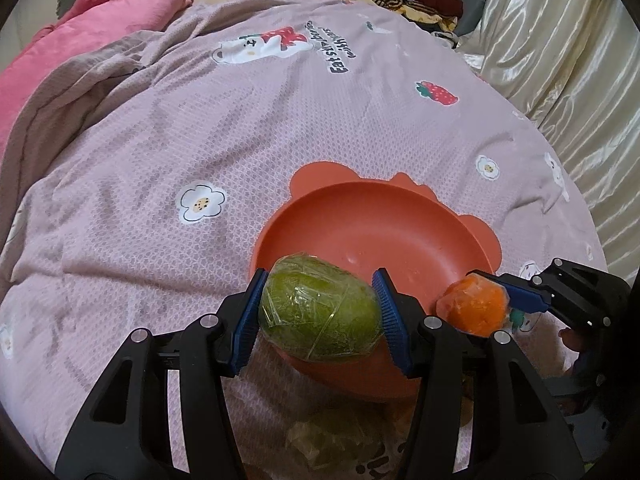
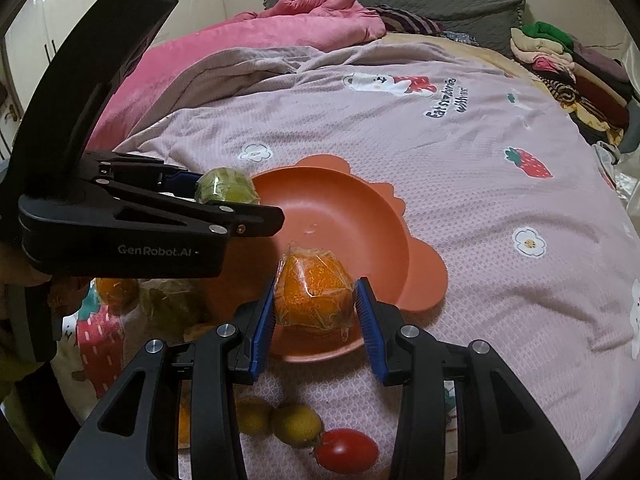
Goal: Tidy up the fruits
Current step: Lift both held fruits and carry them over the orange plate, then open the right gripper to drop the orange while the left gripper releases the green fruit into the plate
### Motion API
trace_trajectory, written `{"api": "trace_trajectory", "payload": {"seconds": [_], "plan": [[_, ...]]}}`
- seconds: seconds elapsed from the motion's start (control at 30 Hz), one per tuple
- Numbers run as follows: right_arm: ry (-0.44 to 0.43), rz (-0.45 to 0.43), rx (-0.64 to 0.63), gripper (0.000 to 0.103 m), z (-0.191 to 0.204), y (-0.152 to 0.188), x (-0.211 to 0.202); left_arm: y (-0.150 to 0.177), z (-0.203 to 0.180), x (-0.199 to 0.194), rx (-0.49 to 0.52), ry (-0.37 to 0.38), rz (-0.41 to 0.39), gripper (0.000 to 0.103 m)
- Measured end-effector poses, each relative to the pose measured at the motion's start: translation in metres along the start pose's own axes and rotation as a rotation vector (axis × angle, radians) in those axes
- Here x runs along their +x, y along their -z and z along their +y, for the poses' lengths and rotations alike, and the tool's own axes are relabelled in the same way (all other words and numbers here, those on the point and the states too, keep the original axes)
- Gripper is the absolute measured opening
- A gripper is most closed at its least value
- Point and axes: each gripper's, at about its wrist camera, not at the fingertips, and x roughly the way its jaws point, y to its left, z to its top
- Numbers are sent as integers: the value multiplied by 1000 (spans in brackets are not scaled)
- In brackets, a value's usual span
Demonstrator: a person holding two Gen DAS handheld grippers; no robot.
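The left gripper (image 1: pixel 320 316) pinches a green fruit wrapped in clear film (image 1: pixel 320 310), its 2 blue pads (image 1: pixel 248 320) pressed flat against the fruit's ends. The fruit hangs over the near rim of the orange bowl (image 1: pixel 360 220), partly above the hollow and partly above the bed in front of it.

The right gripper (image 2: pixel 316 312) clamps an orange wrapped in clear film (image 2: pixel 314 292) between its blue pads (image 2: pixel 264 320). This orange sits over the near right edge of the same bowl, whose inside is bare. In the left wrist view the 2 grippers stand close side by side at the near rim, apart but with little room between them.

The bowl has a scalloped flange and rests on a mauve bedsheet (image 1: pixel 160 152) printed with flowers and strawberries. Beyond and to both sides of the bowl the sheet lies open and flat.

Nearer than the bowl, in the right wrist view, loose fruit lies on the sheet: 2 yellow-green fruits (image 2: pixel 296 424) touching each other, a red tomato (image 2: pixel 346 456) just beside them, and under the left gripper another orange (image 2: pixel 116 292) beside a wrapped green fruit (image 2: pixel 172 304).

A pink quilt (image 2: pixel 248 40) is bunched along the far edge of the bed, folded clothes (image 2: pixel 560 64) are stacked at the far right corner, and a cream satin curtain (image 1: pixel 560 60) runs along the right side.
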Motion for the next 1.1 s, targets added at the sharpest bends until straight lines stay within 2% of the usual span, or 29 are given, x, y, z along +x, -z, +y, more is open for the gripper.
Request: {"api": "trace_trajectory", "payload": {"seconds": [0.4, 0.67, 1.1], "plan": [[10, 13, -10, 39, 2, 1, 3, -1, 1, 2, -4, 9, 4, 45], [21, 9, -15, 48, 4, 2, -1, -1, 0, 3, -8, 10, 9, 45], [39, -1, -8, 57, 4, 7, -12, 1, 0, -4, -22, 9, 8, 46]]}}
